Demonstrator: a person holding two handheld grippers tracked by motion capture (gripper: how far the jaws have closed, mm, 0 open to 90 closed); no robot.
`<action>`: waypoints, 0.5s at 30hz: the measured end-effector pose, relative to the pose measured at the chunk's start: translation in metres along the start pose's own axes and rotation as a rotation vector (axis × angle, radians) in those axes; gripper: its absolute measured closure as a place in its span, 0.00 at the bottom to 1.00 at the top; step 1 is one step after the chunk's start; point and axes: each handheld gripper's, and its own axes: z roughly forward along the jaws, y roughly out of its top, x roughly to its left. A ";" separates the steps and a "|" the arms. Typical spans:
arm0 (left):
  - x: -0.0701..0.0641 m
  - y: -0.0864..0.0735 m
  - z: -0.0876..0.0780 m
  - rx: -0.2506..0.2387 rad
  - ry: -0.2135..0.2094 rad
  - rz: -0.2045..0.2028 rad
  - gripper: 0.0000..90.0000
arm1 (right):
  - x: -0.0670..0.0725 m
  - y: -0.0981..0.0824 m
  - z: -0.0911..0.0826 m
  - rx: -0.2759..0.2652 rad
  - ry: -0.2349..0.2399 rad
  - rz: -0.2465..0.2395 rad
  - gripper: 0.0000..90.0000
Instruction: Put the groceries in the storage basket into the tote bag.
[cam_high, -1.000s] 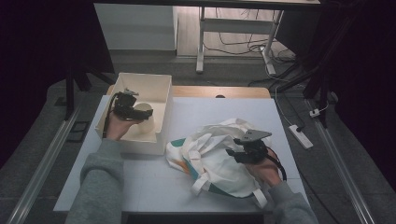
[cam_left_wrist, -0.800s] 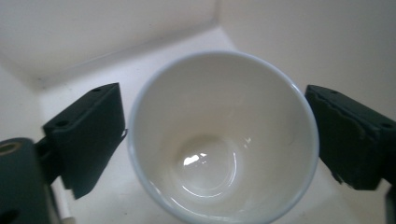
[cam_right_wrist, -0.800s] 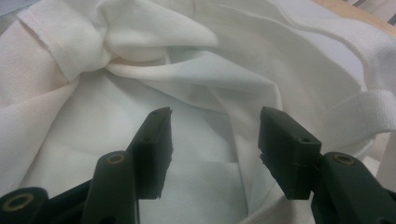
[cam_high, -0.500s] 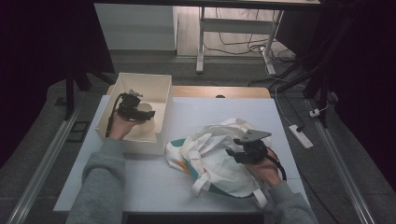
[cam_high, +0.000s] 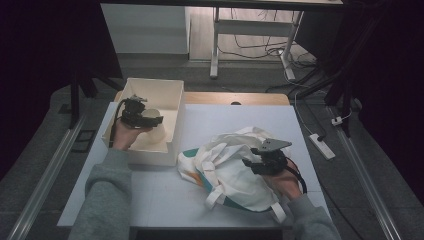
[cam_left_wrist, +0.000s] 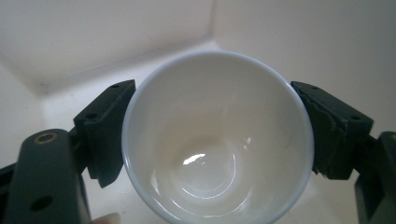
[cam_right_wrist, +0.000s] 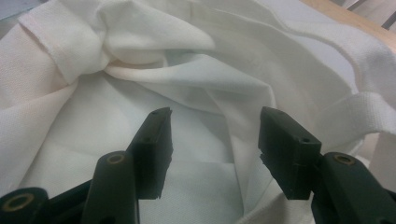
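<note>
High view: the left tongs (cam_high: 150, 120) sit inside a white open-topped box (cam_high: 172, 87) at the rear left of the desk (cam_high: 165, 190). A white cup (cam_high: 156, 131) stands in the box just beside the tongs. The right tongs (cam_high: 252, 164) rest over a crumpled white tote bag (cam_high: 225, 172) (teal and orange patches show at its lower edge) lying near the front centre of the desk. The two tongs are well apart. Grey sleeves enter from the bottom edge.

Left gripper view: the left tongs (cam_left_wrist: 217, 135) bracket the white cup (cam_left_wrist: 217, 140), one jaw on each side of its rim. The jaws have just been closing with the cup between them, and both pads now touch the outer wall, so the tongs are clamped on the cup. The cup is upright, its glossy inside visible. The box (cam_left_wrist: 116, 32) walls and a corner lie behind it.

Right gripper view: the right tongs (cam_right_wrist: 215, 140) stand apart with bare air between the pads. Folds of the tote bag (cam_right_wrist: 140, 60) lie beyond and beneath them; a webbing handle (cam_right_wrist: 373, 105) runs at the right.
</note>
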 end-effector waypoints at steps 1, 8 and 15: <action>0.000 0.000 -0.002 -0.007 -0.001 0.000 0.22 | 0.000 0.000 0.000 0.000 0.000 -0.001 0.49; -0.002 0.003 -0.021 -0.077 -0.011 -0.018 0.22 | 0.001 0.000 0.000 -0.001 -0.001 -0.002 0.49; -0.001 0.005 -0.035 -0.136 -0.031 -0.036 0.22 | 0.000 0.001 -0.001 -0.007 -0.007 -0.003 0.49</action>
